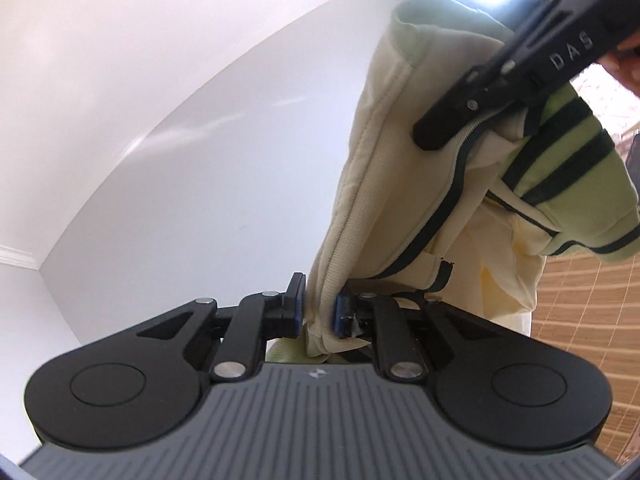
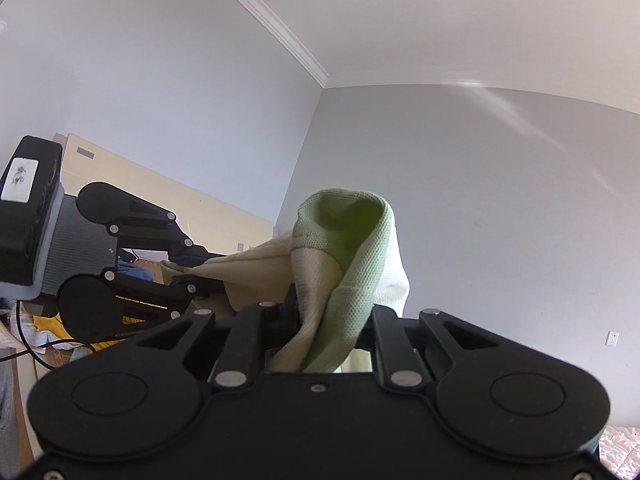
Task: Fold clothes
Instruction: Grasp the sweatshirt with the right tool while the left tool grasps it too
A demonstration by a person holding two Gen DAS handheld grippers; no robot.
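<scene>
- The left claw is clamped on a fold of a pale cream and light green zip-up top, the cloth bunched between its blue-padded fingers.
- The top hangs in the air, held up between the two tools against a white wall and ceiling, not resting on any surface.
- In the left wrist view the right claw comes in from the upper right and presses against the top beside its dark zipper; its fingertips are hidden by cloth there.
- A light green collar with dark green stripes droops to the right of the zipper.
- In the right wrist view the right claw is closed on a light green mesh-knit edge of the top, which rises from between its arms and curls over in a loop.
- The cloth stretches leftwards from there to the left claw, which holds the other end.
- Behind the left claw stand a light wooden headboard and a jumble of clothes lower down.
- A woven mat shows at the lower right of the left wrist view.
</scene>
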